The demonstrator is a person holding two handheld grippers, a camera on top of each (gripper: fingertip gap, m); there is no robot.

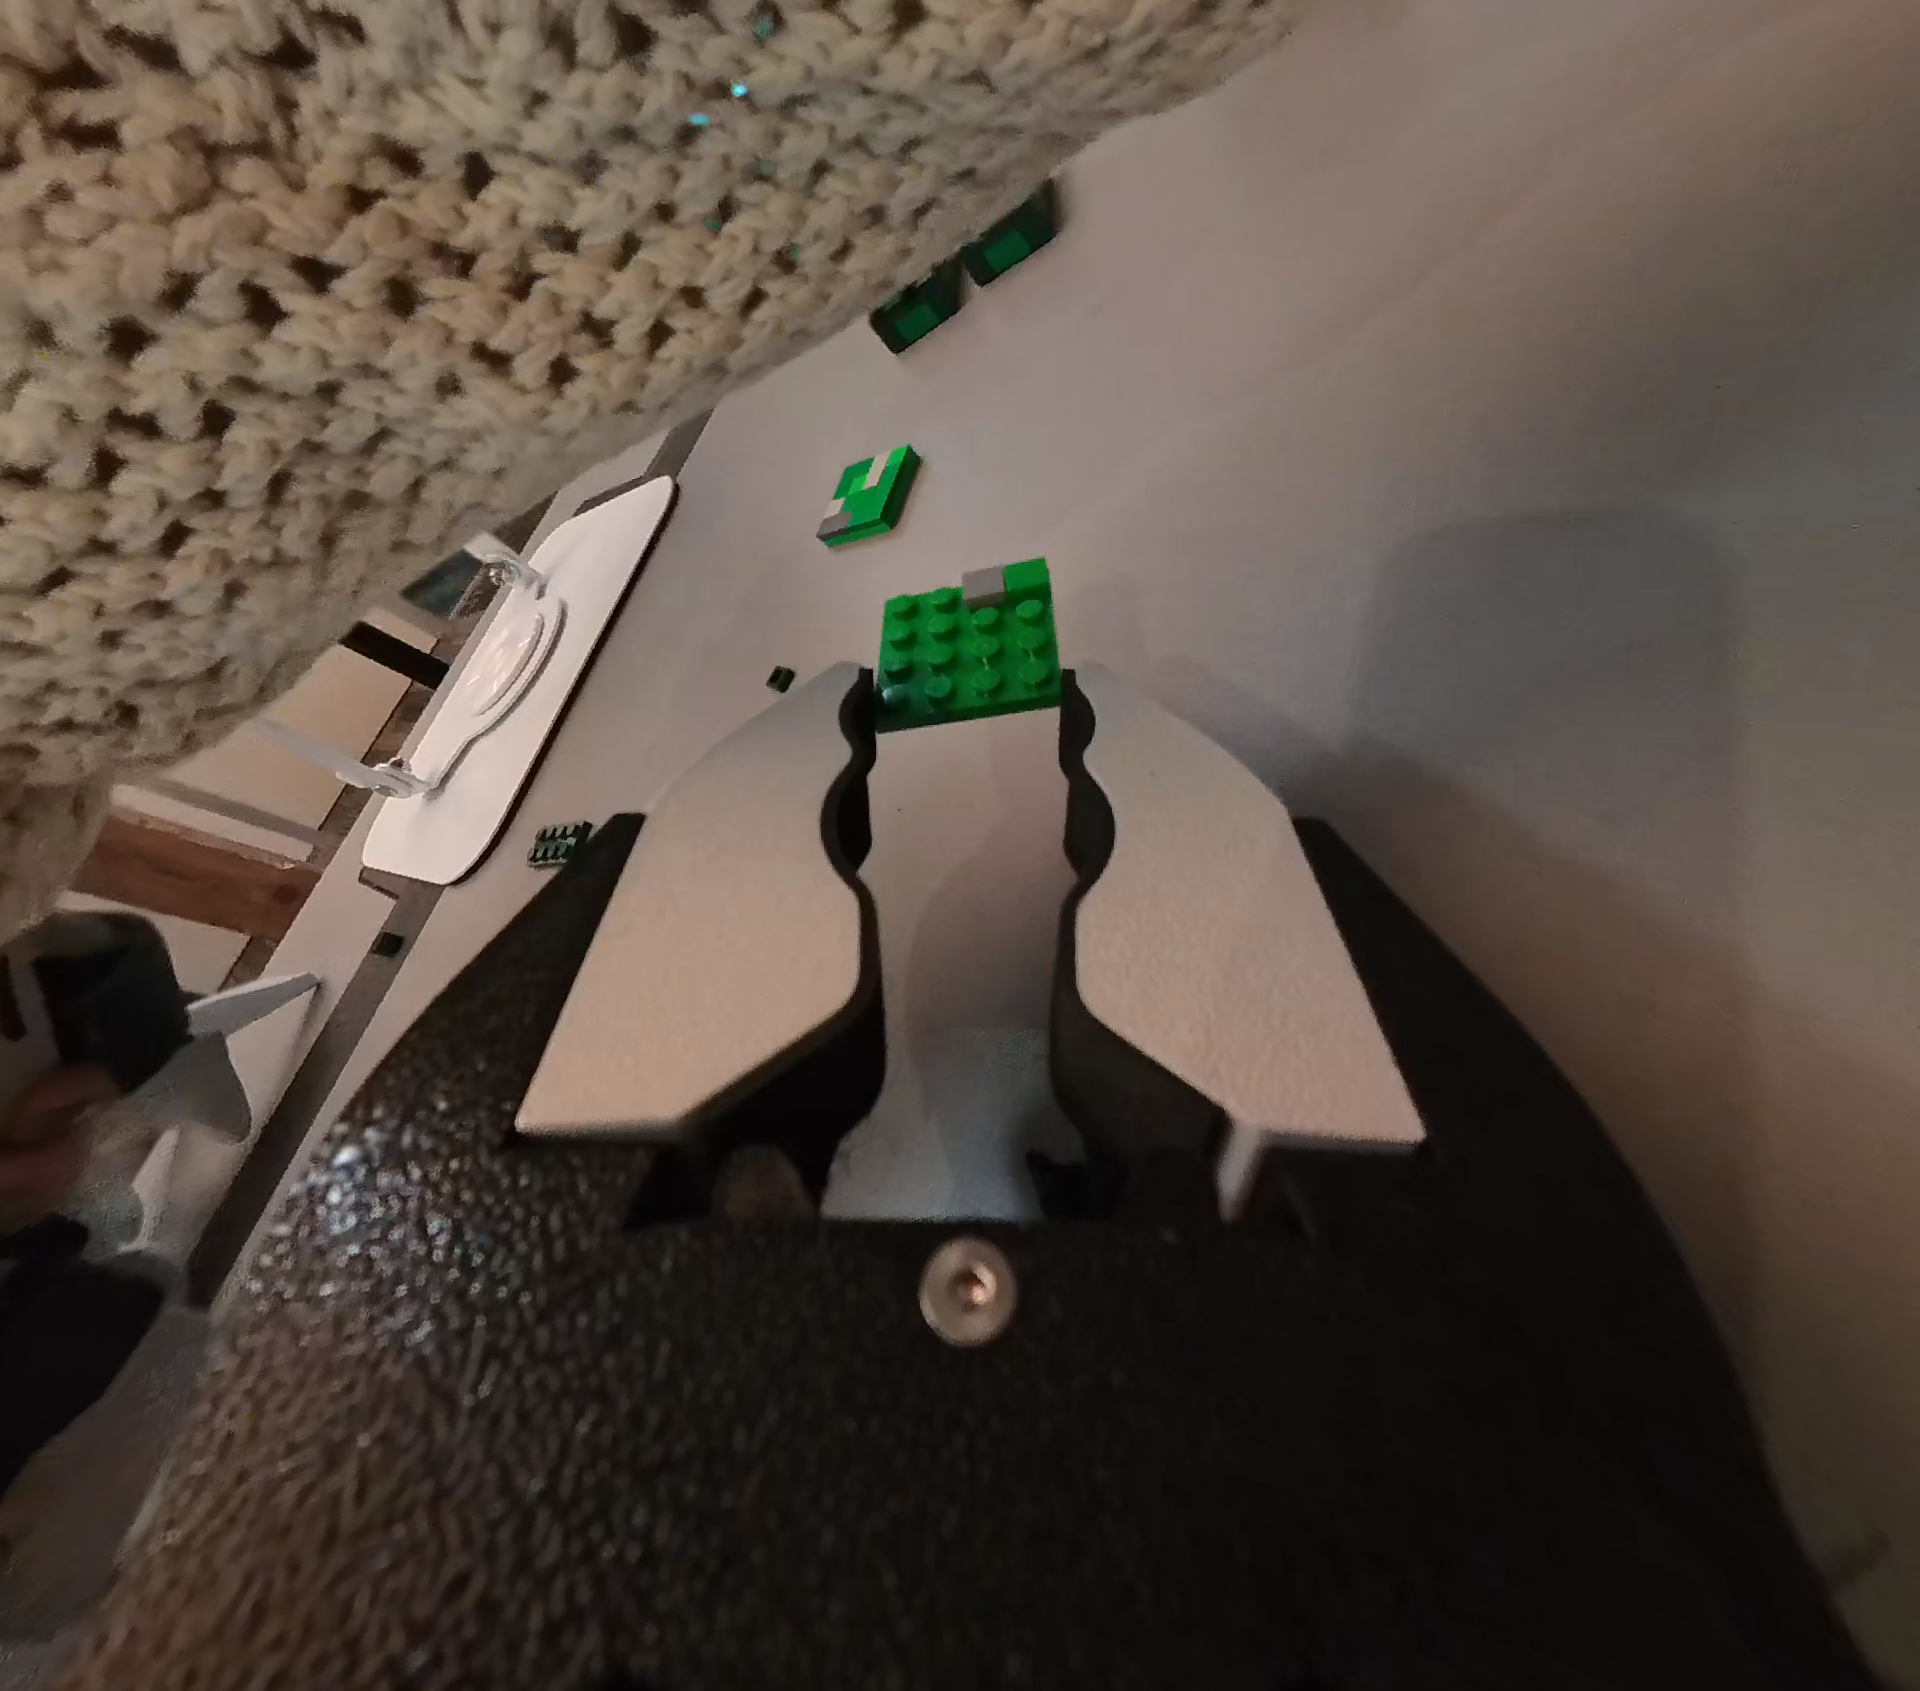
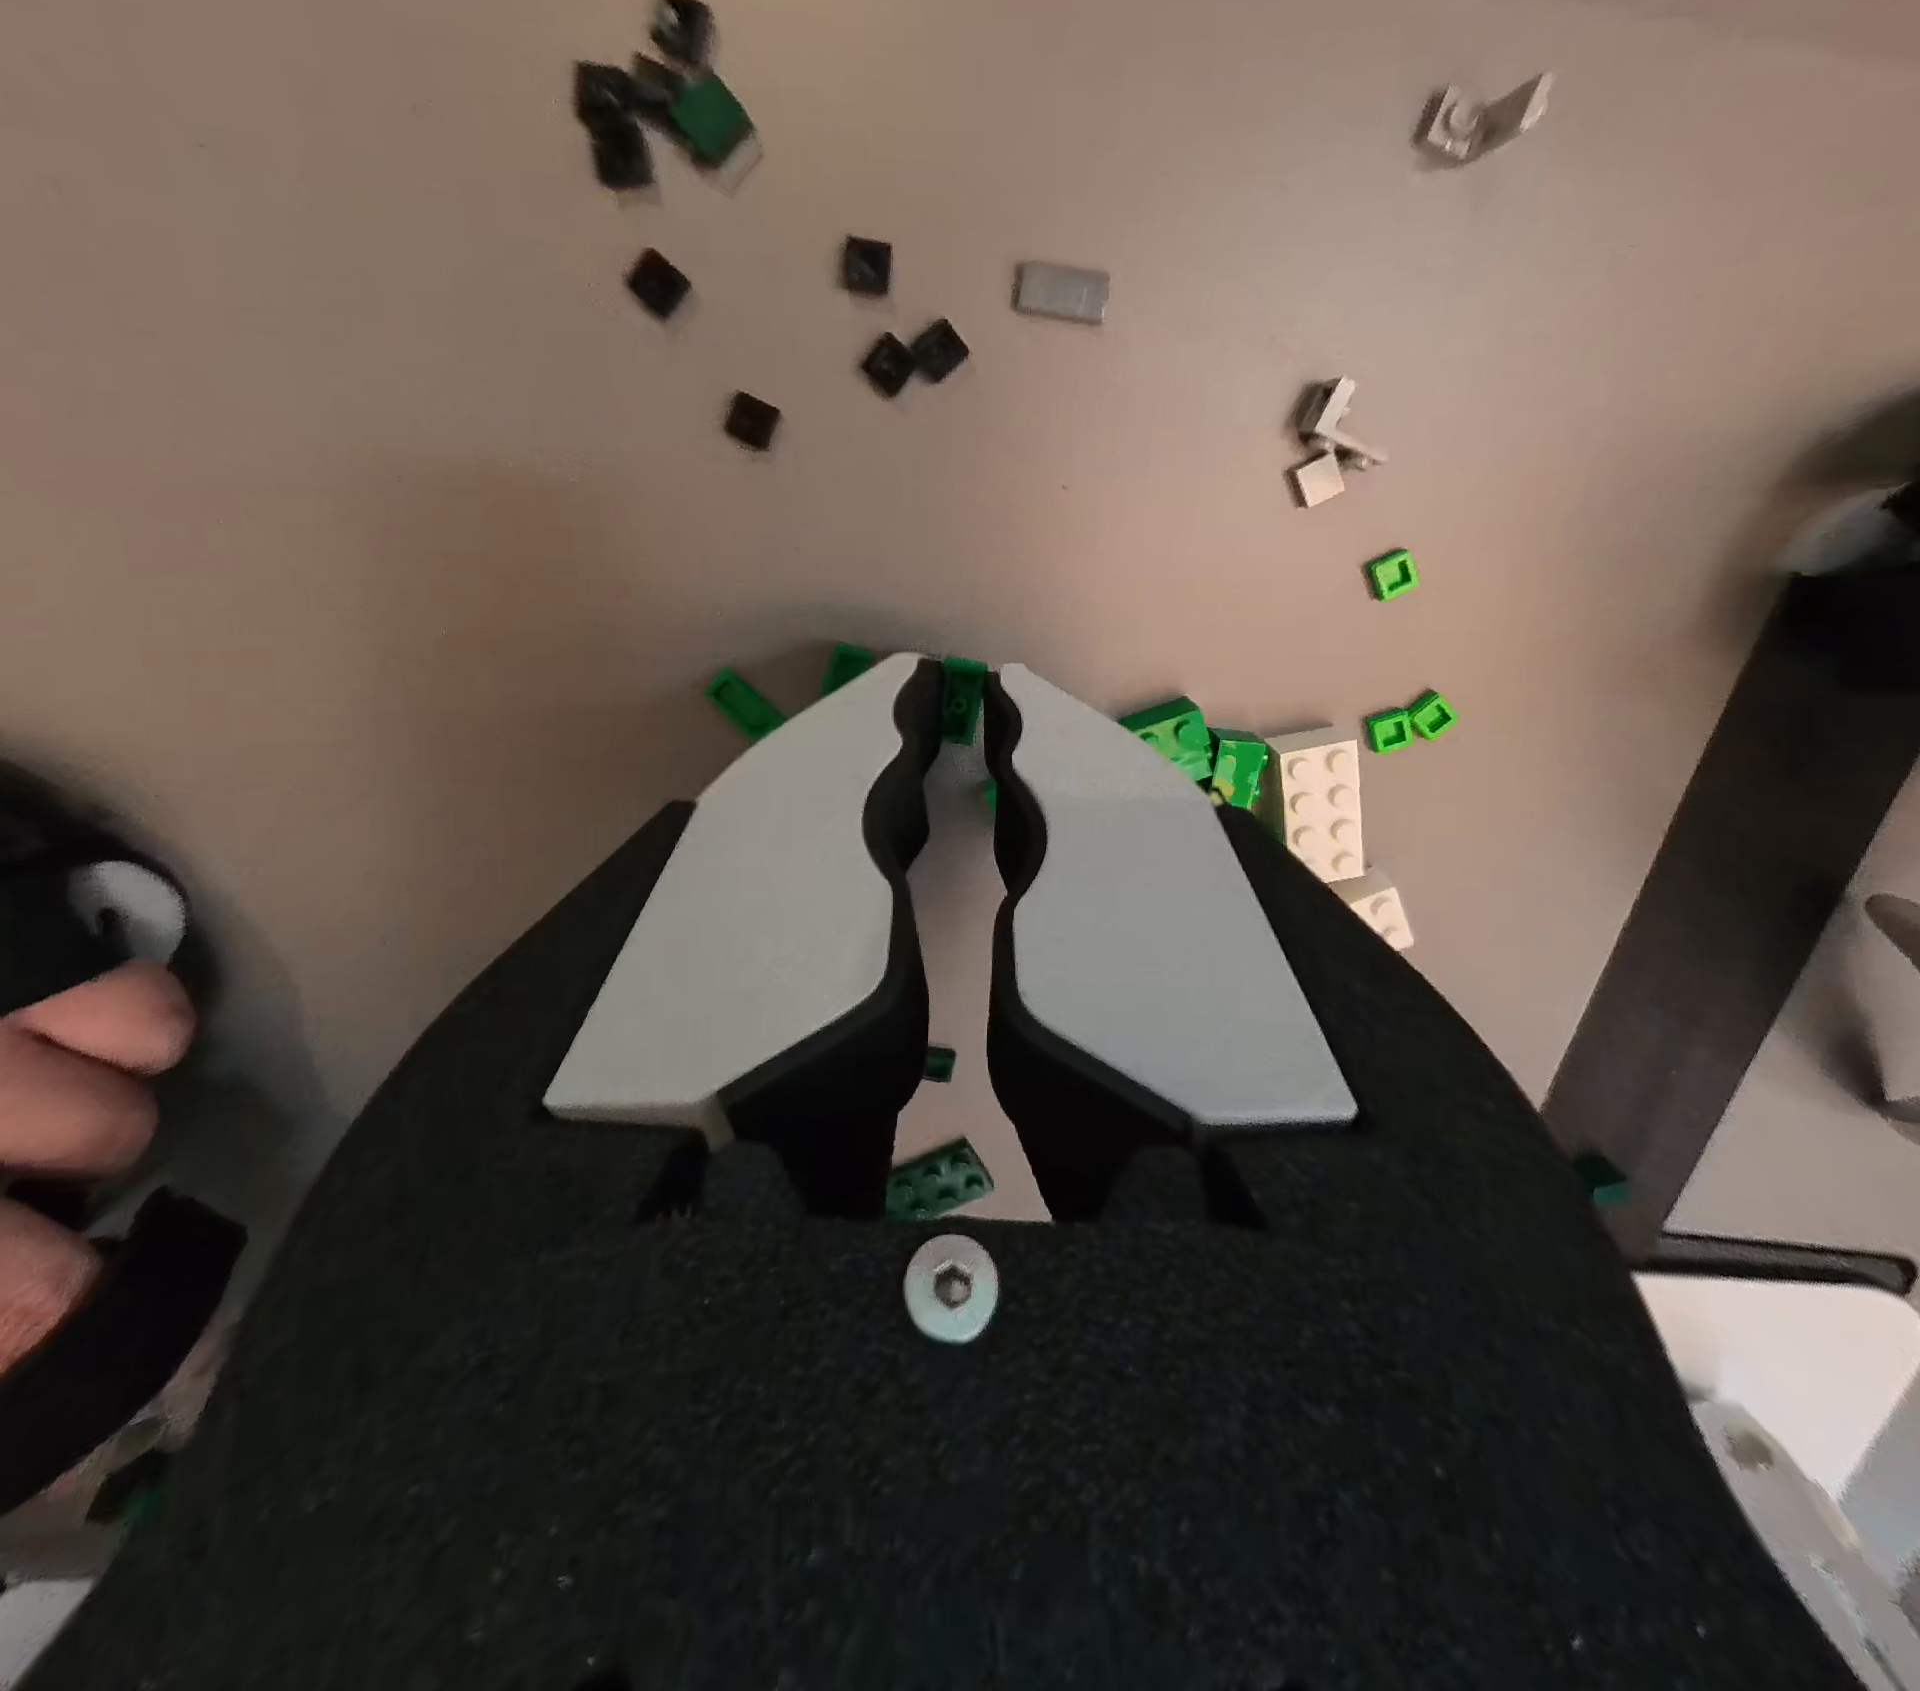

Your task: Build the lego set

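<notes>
In the left wrist view my left gripper (image 1: 968,691) has its tips closed on the near edge of a bright green studded plate (image 1: 971,644). The plate carries a grey tile (image 1: 985,583) and a green tile at its far corner. In the right wrist view my right gripper (image 2: 961,675) is nearly closed, pinching a small green piece (image 2: 961,706) between its tips above a pile of green pieces (image 2: 1184,732). A small square green assembly with white and grey tiles (image 1: 871,495) lies beyond the plate.
A knitted cream sleeve (image 1: 520,135) fills the upper left. Two dark green pieces (image 1: 961,280) lie farther off. A white pad (image 1: 520,685) sits by the table edge. Black tiles (image 2: 883,363), grey pieces (image 2: 1060,287) and a white brick (image 2: 1322,794) are scattered. A hand (image 2: 73,1070) shows at left. The left gripper's tips are roughly 25 cm from the right gripper's. The left gripper is farther from the white brick (image 2: 1322,794), some 30 cm, than the right, some 8 cm.
</notes>
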